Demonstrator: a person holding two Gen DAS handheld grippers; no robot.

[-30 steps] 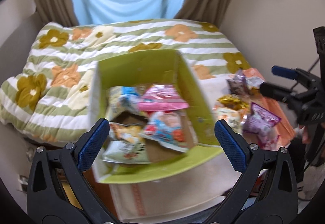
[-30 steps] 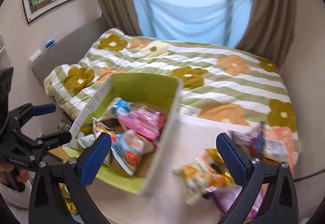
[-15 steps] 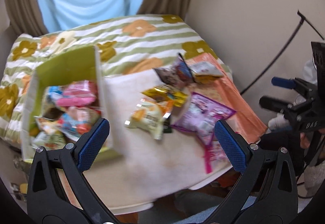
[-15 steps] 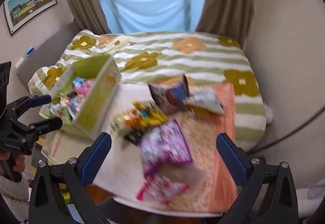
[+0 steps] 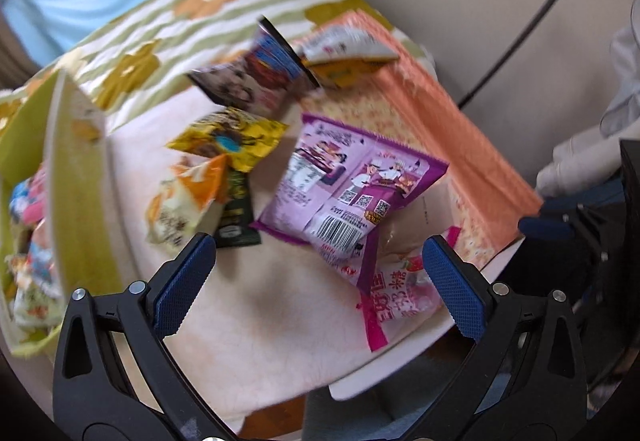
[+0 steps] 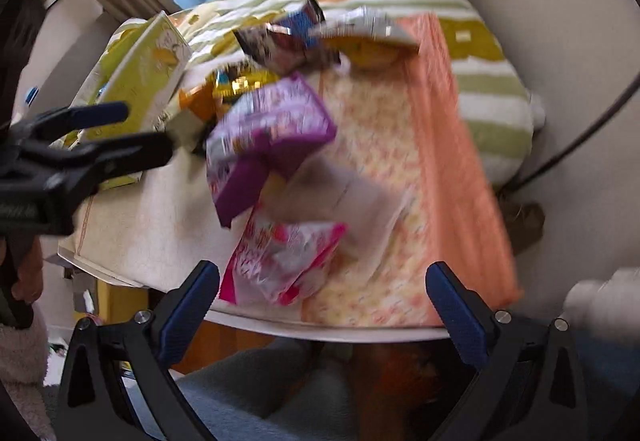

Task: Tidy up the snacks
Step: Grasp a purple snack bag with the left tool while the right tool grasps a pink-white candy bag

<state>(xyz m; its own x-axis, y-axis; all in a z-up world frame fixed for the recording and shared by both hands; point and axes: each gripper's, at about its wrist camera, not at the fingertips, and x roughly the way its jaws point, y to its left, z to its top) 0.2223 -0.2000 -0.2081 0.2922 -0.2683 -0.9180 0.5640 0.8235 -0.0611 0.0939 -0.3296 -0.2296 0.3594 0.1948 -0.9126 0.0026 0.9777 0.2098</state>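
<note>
Left wrist view. The green box (image 5: 76,201) stands at the table's left edge and already holds several packets; this part of the task looks done. Loose snacks lie on the table (image 5: 248,305) to the right of the box: an orange-and-white packet (image 5: 180,205) and a yellow packet (image 5: 228,139) nearest it, a dark green packet (image 5: 236,213) partly under them, a purple packet (image 5: 352,181) further right, a pink packet (image 5: 396,293) beneath the purple one's lower corner, and a dark packet (image 5: 256,81) and a white-and-yellow packet (image 5: 344,57) beyond. These are judged still to be sorted. The left gripper (image 5: 320,283) hovers above the bare tabletop, jaws spread wide and empty, aimed between the dark green and pink packets.

Right wrist view (blurred). The right gripper (image 6: 324,299) hangs over the table's near edge, right of the box, jaws wide apart and holding nothing; the pink packet (image 6: 280,261) lies just ahead of its left finger, the purple packet (image 6: 272,129) beyond. The left gripper (image 6: 92,133) enters from the left, in front of the green box (image 6: 140,73). An orange cloth (image 6: 452,169) covers the table's right side.
</note>
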